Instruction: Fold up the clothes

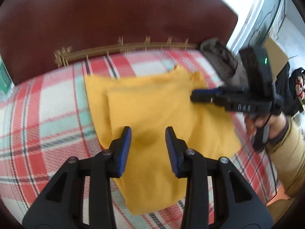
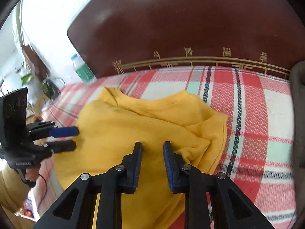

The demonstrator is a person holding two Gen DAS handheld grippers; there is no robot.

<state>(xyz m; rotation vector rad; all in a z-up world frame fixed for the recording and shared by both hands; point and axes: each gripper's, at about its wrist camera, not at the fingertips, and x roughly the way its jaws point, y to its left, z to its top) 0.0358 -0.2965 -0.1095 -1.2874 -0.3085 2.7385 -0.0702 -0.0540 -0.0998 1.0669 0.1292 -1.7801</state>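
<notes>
A yellow garment [image 1: 152,103] lies partly folded on the plaid bed cover, with a doubled layer on top and a bunched fold [image 2: 202,139] at its right side. My left gripper [image 1: 148,131] hovers over the garment's near part, jaws open, nothing between them. It also shows at the left of the right wrist view, where the left gripper [image 2: 75,137] has its fingers apart at the cloth's left edge. My right gripper [image 2: 152,146] is open above the yellow garment [image 2: 133,124], its pads off the cloth. From the left wrist view, the right gripper [image 1: 194,95] reaches in over the cloth's right side.
The plaid bed cover [image 1: 47,114] spreads all around. A dark red headboard [image 2: 190,28] with gold trim stands behind. A grey folded item [image 1: 219,63] lies at the back right. A bottle [image 2: 82,66] stands left of the headboard. A person's sleeve [image 1: 286,152] is at the right.
</notes>
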